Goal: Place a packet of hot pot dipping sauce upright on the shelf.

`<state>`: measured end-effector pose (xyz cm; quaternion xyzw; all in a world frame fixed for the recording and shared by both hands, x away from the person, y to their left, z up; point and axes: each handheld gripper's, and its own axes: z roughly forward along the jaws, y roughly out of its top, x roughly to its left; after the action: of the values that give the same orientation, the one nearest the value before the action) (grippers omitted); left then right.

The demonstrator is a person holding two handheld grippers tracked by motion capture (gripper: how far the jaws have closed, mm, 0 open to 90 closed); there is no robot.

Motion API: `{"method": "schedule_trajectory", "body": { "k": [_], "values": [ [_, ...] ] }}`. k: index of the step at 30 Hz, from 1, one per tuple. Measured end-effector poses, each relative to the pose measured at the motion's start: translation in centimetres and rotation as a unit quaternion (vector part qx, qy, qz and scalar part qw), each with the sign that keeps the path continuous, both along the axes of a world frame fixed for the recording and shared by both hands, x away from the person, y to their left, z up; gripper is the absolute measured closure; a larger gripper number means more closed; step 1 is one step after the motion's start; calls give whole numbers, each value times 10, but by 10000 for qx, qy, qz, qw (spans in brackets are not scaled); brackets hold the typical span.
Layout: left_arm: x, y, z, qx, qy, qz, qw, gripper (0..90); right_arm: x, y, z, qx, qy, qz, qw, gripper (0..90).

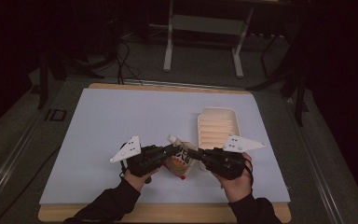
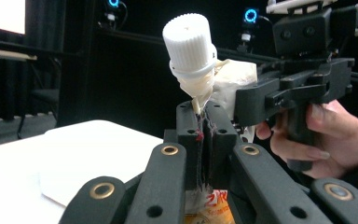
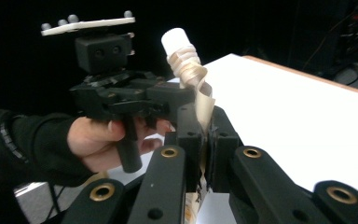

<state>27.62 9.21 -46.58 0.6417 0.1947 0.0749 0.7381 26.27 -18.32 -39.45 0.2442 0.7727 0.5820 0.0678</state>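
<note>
The desk (image 1: 121,121) with its pale sheet is carrying everything, and a cream ribbed tray (image 1: 216,127) is lying on it just beyond the hands. Between the two hands, a soft spouted pouch (image 1: 179,159) with red and orange print is being held up near the desk's front edge, its white screw cap (image 2: 189,42) pointing up and away from the person.

The left gripper (image 2: 204,133) is clamping together on the crumpled film just below the cap, and the right gripper (image 3: 205,135) is pinching the same thin film from the opposite side, so both are biting flat material rather than the rigid spout.

The main risk, as I judge it, is tearing: if the hands are pulling apart or twisting against each other, the film near the spout seam could be splitting and the contents leaking onto the sheet. Slipping is the other worry, since the film is glossy and bunched; one side letting go would leave the pouch swinging from the other grip. The cap itself is not being gripped, so any attempt at unscrewing it from here would only be wringing the neck.
</note>
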Motion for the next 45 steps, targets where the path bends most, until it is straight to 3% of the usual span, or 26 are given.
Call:
{"method": "schedule_trajectory", "body": {
  "k": [5,7,10,14,16,20,23,24,26,29,33,36,42,45],
  "values": [
    [2,0,3,11,-38,-97,9999,856,1,-1,6,-92,-84,116,9999,879],
    [3,1,6,124,-100,-145,9998,834,1,-2,9,-109,-114,157,9998,881],
    [5,4,11,247,3,-153,9996,773,2,-3,13,-153,-189,203,9995,882],
    [3,7,19,305,41,-77,9995,548,4,-5,17,-131,-217,251,9994,882],
    [1,10,24,357,92,-26,9993,370,6,-7,19,-122,-259,289,9992,882],
    [-2,15,27,926,153,283,9952,156,12,-14,24,-98,-194,278,9994,882],
    [-2,22,25,1159,429,292,9919,96,17,-20,28,-154,-215,265,9993,882],
    [-2,25,24,1315,620,273,9890,79,19,-22,29,-175,-215,267,9993,881],
    [-5,30,21,1367,644,329,9880,75,23,-27,33,-187,-251,227,9993,881],
    [-10,34,17,1697,824,591,9803,28,31,-35,38,-162,-299,211,9992,881],
    [-16,45,7,1755,1160,736,9749,21,41,-46,43,-165,-371,230,9989,880],
    [-19,53,-1,1861,1202,921,9708,17,50,-54,45,-256,-435,270,9984,879],
    [-21,69,-17,1711,1395,1087,9693,17,71,-71,48,-406,-506,524,9965,878],
    [-21,73,-19,1655,1378,1133,9699,17,81,-78,50,-449,-455,635,9959,877]
  ]
}}
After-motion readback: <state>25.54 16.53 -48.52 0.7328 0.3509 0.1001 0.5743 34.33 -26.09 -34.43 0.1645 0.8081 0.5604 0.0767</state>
